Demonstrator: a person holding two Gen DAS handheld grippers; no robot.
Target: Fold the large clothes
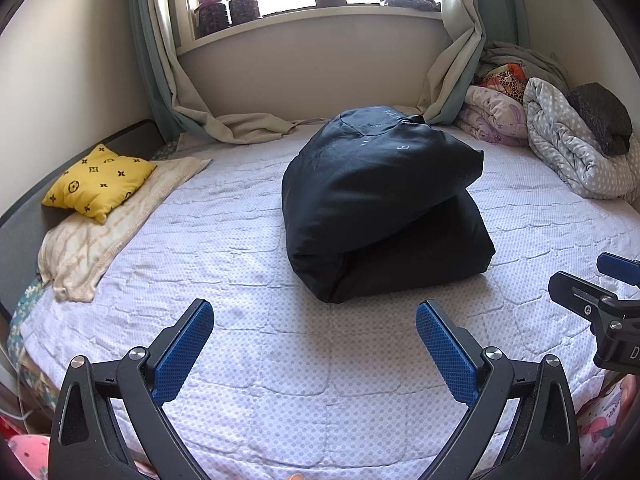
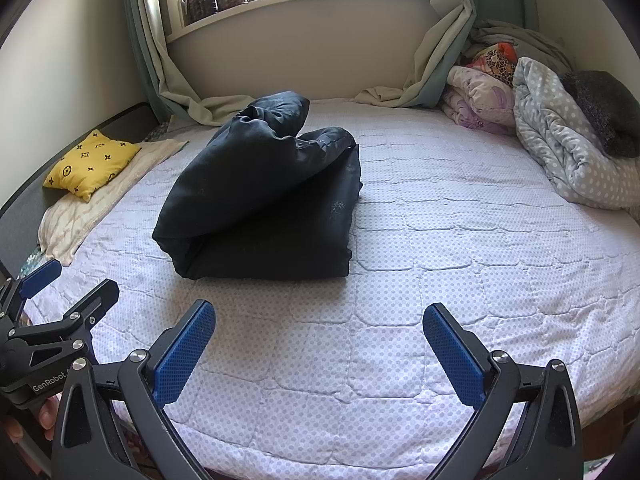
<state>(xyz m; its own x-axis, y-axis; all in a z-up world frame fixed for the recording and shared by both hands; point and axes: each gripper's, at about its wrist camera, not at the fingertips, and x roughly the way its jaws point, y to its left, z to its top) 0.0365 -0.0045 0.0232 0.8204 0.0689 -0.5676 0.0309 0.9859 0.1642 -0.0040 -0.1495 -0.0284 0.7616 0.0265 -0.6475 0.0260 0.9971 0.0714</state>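
Hovering over the near edge of the bed, the left gripper (image 1: 315,344) and the right gripper (image 2: 319,346) both have their blue-padded jaws spread wide and hold nothing; each is seen at the margin of the other's view, so they sit side by side. Beneath them lies the white quilted bedspread with small lilac dots (image 1: 248,360). Further in, at mid-bed and well apart from both grippers, rests the black padded puffy garment (image 1: 380,200), already doubled into a thick bundle whose upper layer springs up and gapes on the right side. Judged from its loft, it is light, soft and compressible, with a smooth shell likely to slip; grip should be taken on a bunched edge or seam of the raised top layer, not on the flat face. Beyond lie a yellow patterned pillow (image 1: 98,182) at left, rolled grey dotted bedding (image 1: 568,152) at right, and dark jars (image 1: 228,10) on the windowsill.
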